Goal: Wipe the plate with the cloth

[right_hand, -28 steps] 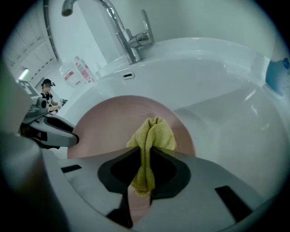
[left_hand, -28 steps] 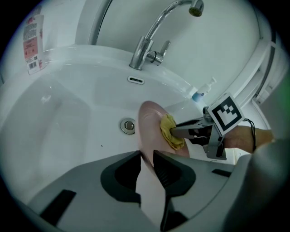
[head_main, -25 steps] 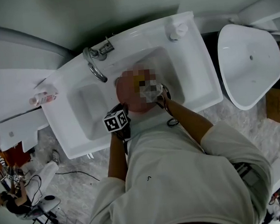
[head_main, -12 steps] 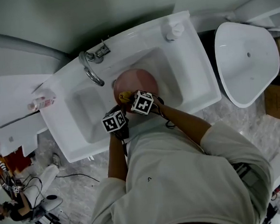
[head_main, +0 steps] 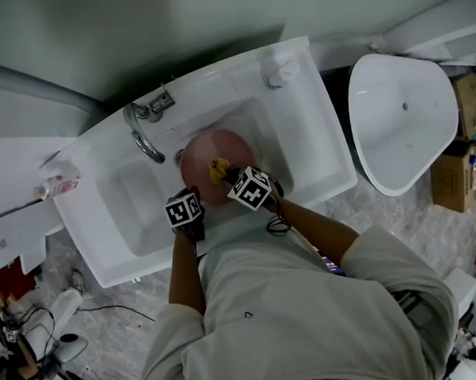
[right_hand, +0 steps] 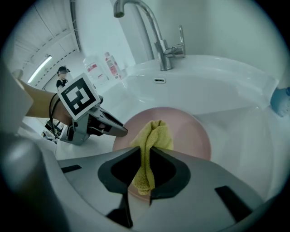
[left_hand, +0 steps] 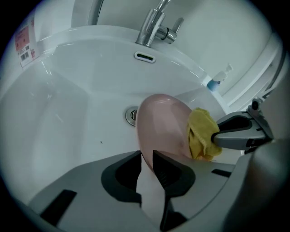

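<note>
Plate (left_hand: 158, 122), likely stiff and slick, pinched at its six o'clock rim by left gripper (left_hand: 147, 157); right gripper (right_hand: 144, 156) clamps soft cloth (right_hand: 154, 136).

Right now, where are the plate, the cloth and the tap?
plate (left_hand: 161, 122), left gripper view, its pink face.
cloth (right_hand: 154, 133), right gripper view, its upper fold.
tap (right_hand: 152, 27), right gripper view, its curved spout.

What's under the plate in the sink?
Beside the pink plate, the drain shows in the white sink; the basin floor directly beneath the plate is covered.
</note>
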The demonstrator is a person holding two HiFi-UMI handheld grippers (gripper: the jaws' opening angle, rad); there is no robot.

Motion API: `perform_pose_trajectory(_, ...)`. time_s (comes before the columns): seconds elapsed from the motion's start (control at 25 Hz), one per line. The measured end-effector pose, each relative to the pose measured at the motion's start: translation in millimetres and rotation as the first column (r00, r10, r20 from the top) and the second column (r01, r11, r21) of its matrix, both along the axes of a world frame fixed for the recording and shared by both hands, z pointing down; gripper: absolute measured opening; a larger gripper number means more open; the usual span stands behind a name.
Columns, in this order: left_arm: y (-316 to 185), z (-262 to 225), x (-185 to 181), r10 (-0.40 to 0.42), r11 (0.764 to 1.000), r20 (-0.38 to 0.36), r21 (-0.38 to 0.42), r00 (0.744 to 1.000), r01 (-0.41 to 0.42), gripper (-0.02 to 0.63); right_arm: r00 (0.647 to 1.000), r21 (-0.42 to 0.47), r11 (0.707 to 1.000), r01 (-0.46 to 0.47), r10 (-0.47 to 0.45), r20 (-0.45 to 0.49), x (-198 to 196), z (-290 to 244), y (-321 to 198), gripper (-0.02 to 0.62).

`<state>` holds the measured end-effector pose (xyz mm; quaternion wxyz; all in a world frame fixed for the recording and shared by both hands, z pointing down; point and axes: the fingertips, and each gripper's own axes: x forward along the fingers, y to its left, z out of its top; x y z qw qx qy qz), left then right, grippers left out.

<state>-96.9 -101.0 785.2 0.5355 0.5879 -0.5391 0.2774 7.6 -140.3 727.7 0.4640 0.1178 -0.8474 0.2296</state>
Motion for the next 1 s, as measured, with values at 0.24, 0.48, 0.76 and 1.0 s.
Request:
perform_pose_trajectory(0.24,5,6,-6,0.028,0.999,0.071,-0.038,0.997,-0.026,0.095,0.995,0.000,0.995,-0.100,0.100,-0.012,17,-3,-5,0.063)
perform_pose_trajectory(0.48,3,-16,-19,0.073,0.997,0.112,0.013,0.991,-0.075,0.095,0.985,0.014,0.985,-0.173,0.173,-0.010,16,-8,-4,0.063)
perform_pose_trajectory(0.76,9,-80,-21,0.113,0.975,0.053,0.188,0.992,-0.121,0.072,0.964,0.106,0.958,-0.267,0.265,0.030,11,-38,0,0.063)
perform_pose_trajectory(1.0,6,-154,-27,0.094,0.929,0.029,0.357,0.995,-0.098,0.031,0.931,0.201,0.910,-0.362,0.341,0.134,-9,-97,5,0.063)
